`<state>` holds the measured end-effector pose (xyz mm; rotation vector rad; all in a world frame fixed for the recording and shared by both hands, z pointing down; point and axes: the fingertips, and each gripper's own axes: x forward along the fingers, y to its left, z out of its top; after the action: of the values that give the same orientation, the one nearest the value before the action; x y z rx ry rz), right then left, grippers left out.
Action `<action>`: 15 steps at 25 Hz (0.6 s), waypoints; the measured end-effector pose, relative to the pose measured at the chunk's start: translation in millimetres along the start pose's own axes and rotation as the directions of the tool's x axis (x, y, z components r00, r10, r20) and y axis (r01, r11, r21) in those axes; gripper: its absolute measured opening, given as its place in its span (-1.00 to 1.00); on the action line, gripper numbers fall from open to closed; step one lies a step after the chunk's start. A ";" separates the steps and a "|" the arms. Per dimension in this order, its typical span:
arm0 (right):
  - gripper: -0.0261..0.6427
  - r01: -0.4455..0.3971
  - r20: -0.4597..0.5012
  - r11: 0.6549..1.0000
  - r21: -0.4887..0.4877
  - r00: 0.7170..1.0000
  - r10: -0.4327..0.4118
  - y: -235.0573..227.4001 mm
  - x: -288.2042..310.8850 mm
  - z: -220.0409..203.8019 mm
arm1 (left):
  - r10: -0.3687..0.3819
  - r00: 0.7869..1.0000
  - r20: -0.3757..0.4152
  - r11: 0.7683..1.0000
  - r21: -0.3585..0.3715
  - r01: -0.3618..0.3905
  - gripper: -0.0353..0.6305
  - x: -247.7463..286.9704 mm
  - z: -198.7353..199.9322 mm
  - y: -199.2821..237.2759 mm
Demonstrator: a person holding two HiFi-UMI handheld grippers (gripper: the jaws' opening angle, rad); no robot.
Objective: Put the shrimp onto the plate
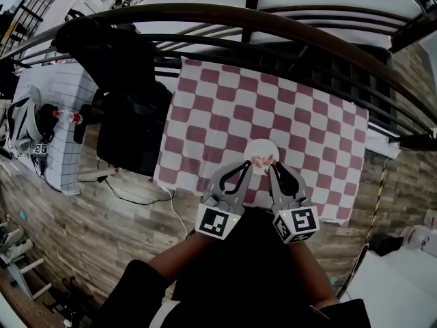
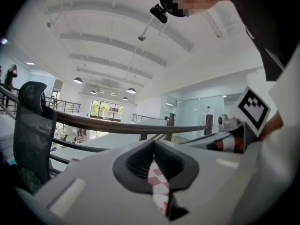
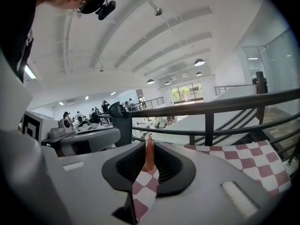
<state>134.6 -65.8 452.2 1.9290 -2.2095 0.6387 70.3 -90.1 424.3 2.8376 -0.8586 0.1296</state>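
Now, right gripper (image 1: 271, 166) clamping shrimp (image 3: 149, 156) at white plate's (image 1: 263, 145) edge, left gripper (image 2: 153, 159) clenched empty

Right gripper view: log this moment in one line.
right gripper: shut on orange-pink shrimp | left gripper: shut, empty | round white plate: at both tips, on red-and-white checked cloth

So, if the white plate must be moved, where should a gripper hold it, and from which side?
Probably the rim of the white plate, one jaw over and one under, coming in low from its near edge: it is round and lies flat on the checkered cloth.
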 end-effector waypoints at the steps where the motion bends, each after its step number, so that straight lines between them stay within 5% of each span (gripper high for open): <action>1: -0.75 -0.009 -0.012 1.000 -0.003 1.000 0.009 -2.6 3.4 -2.1 | 0.008 1.000 -0.002 1.000 -0.001 -0.008 -0.88 3.9 -1.4 0.7; 15: -0.75 -0.060 -0.178 0.997 -0.050 0.983 0.050 -45.2 43.3 -58.6 | 0.133 0.990 -0.042 0.991 -0.020 -0.133 -0.88 21.1 -17.2 15.4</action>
<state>161.3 -85.8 531.2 1.7183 -2.1542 0.7190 78.8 -110.8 446.1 2.7453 -1.0335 0.1928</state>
